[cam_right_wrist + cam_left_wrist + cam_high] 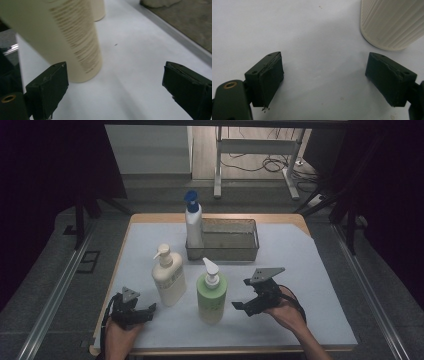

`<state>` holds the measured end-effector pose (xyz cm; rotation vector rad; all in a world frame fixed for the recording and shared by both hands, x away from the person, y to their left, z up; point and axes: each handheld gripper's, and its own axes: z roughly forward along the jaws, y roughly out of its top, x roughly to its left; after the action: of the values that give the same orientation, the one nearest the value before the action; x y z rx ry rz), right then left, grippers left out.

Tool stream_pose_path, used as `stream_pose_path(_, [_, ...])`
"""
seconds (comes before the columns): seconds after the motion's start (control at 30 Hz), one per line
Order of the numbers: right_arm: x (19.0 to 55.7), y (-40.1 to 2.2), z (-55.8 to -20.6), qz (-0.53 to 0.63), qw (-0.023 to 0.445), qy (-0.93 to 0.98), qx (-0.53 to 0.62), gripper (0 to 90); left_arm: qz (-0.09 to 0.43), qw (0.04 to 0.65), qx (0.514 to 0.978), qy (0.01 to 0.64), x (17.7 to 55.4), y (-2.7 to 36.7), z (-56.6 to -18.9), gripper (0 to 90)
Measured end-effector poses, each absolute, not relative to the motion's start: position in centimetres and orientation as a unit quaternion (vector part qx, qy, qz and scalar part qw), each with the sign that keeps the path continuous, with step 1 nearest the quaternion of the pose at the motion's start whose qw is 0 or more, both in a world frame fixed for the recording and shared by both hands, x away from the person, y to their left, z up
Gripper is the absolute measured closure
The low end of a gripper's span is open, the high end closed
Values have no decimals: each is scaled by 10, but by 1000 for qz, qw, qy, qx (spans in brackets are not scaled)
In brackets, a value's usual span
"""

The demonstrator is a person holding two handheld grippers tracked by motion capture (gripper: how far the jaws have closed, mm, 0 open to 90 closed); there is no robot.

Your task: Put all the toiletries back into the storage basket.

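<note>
Three pump bottles stand on the white sheet. A cream bottle (169, 279) is left of centre, and a green bottle (212, 295) stands just right of it. A white bottle with a blue pump (193, 222) is at the left end of a metal mesh basket (235, 251). My left gripper (150, 310) rests open near the front left, short of the cream bottle. Its jaws (324, 62) are wide apart over bare sheet, with the ribbed cream bottle (392, 22) ahead to the right. My right gripper (244, 295) is open beside the green bottle (72, 42), which stands just past its left jaw (115, 72).
The cream bottle's base (98, 10) shows beyond the green one. The table's wooden rim (210, 216) frames the sheet, with grey floor and metal rails on both sides. Bare sheet (300, 270) lies to the right of the basket and bottles.
</note>
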<state>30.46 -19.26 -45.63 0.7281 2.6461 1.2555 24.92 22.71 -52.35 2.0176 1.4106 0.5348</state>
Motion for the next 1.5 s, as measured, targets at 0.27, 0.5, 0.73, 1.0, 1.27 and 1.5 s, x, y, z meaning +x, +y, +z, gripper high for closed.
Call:
stream_pose_path(0.27, [289,-185,-454,434,37,870,231,61,202,307,762,534,249,227,-523,146])
stream_pose_path(0.5, [281,-171,-448,430,42,877,212,64,202,307,762,534,249,227,-523,146])
stream_pose_path(0.73, [278,-157,-437,441,46,873,203,69,202,306,762,533,249,227,-523,146])
stream_pose_path(1.0, [277,-141,-431,444,50,874,192,69,202,306,762,533,249,227,-523,146])
stream_pose_path(1.27, [277,-126,-427,447,65,872,188,88,201,305,763,533,249,227,-523,146])
stream_pose_path(1.5, [281,-114,-428,446,78,872,188,94,201,305,763,533,249,227,-523,146])
